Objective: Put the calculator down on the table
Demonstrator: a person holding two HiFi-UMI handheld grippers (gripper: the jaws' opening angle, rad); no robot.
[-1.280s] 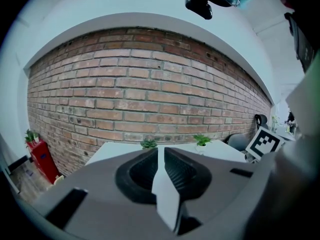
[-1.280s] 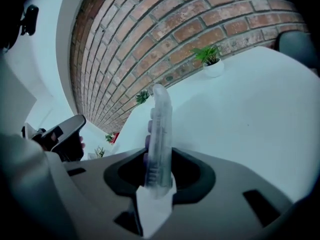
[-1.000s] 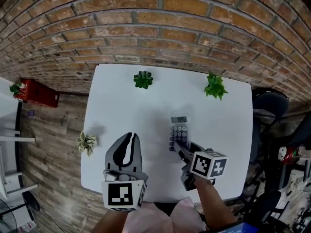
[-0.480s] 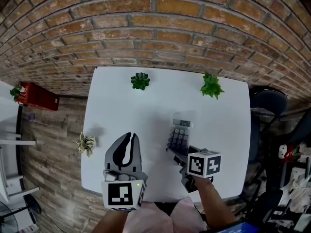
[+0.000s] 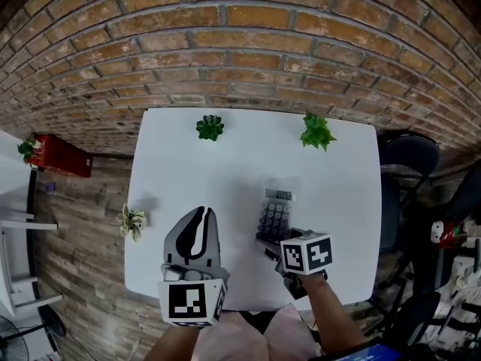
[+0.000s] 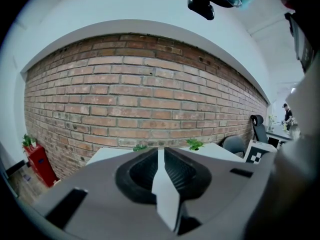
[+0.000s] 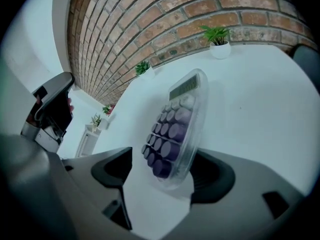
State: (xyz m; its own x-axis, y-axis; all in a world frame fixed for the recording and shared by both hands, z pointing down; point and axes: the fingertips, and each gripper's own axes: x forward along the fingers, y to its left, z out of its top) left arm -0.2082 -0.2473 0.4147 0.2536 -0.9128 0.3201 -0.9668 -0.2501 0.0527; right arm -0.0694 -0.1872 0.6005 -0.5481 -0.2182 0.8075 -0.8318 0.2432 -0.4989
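The calculator [image 5: 276, 212], clear-cased with purple keys, lies on the white table [image 5: 218, 175] right of centre. Its near end sits between the jaws of my right gripper [image 5: 271, 241], which are opening. In the right gripper view the calculator [image 7: 175, 126] leans toward the right jaw, with a wide gap of bare table at the left jaw; neither pad presses on it. My left gripper [image 5: 199, 216] hovers above the table's front left part, shut with nothing in it. In the left gripper view its fingers [image 6: 176, 170] almost meet.
Two small green plants [image 5: 210, 127] [image 5: 316, 131] stand along the table's far edge by the brick wall. A pale plant [image 5: 133, 221] sits just off the left edge. A dark chair [image 5: 406, 156] stands to the right and a red box [image 5: 62, 155] to the left.
The right gripper's jaws have spread apart around the calculator's near end, and that hand has shifted a little left and tilted. The left gripper has hardly moved.
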